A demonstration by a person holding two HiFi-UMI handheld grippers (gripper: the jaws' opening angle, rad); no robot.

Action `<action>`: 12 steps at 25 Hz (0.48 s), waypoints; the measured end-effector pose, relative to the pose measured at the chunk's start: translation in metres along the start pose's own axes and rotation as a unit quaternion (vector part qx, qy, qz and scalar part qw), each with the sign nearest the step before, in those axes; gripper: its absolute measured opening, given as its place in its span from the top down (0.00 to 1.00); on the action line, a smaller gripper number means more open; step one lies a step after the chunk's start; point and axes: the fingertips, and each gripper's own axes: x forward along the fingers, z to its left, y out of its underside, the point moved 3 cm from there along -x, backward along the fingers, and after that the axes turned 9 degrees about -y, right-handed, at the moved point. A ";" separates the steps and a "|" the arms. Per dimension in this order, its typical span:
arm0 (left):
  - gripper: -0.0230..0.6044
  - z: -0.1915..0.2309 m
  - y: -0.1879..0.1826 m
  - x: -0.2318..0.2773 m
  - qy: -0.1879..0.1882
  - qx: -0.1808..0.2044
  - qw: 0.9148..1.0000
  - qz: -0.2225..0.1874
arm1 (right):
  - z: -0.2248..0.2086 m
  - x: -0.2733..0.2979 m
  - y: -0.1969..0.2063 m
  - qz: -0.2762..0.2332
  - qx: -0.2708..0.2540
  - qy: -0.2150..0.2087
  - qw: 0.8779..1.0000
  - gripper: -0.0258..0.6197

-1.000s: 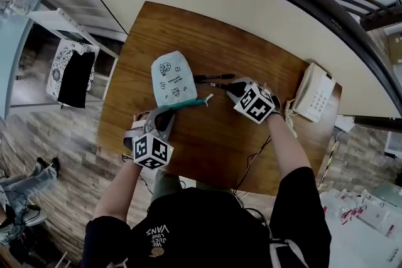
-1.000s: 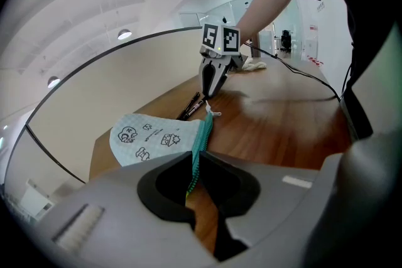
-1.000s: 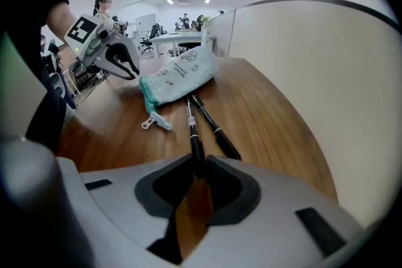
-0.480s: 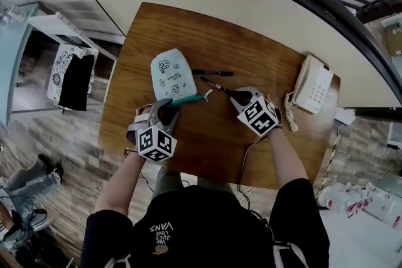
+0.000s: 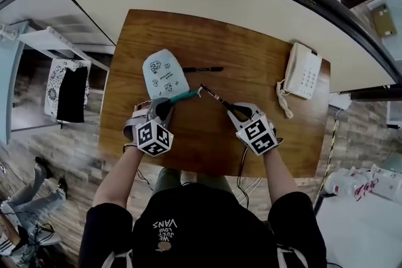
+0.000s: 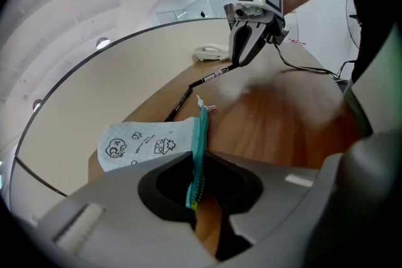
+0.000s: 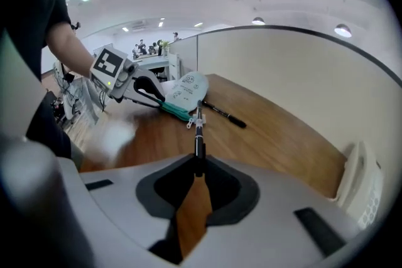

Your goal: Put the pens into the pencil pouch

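1. Since a second ago, our right gripper (image 5: 229, 108), clamped on one pen (image 5: 212, 95) by its end, has swung it down-left. The tip now sits at the pencil pouch (image 5: 162, 74) zipper end, at frame centre.
2. Our left gripper (image 5: 164, 105) has just been closing and now pinches the teal zipper edge. That thin hold may slip.
3. We see no clear mouth in the pouch, so the tip may shove it.
4. Right of the pouch, the second pen (image 5: 202, 69) lies on the table.

Head cam: high above pouch (image 5: 162, 75), looking steeply down. L gripper view: low, v. close to pouch, facing across it. R gripper view: farther off, facing back at it. All 3 share pouch.
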 end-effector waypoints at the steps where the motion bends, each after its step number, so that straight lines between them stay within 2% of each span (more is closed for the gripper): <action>1: 0.87 0.000 0.000 0.000 0.005 -0.003 1.000 -0.001 | 0.004 -0.003 0.000 -0.008 0.011 0.006 1.000 0.86; 6: 0.90 0.003 -0.007 -0.002 0.020 -0.036 0.999 -0.020 | 0.024 -0.013 0.000 -0.046 0.080 0.026 0.995 0.86; 12: 0.91 0.007 -0.025 -0.011 0.030 -0.074 0.995 -0.053 | 0.057 -0.010 0.007 -0.061 0.116 0.026 0.991 0.86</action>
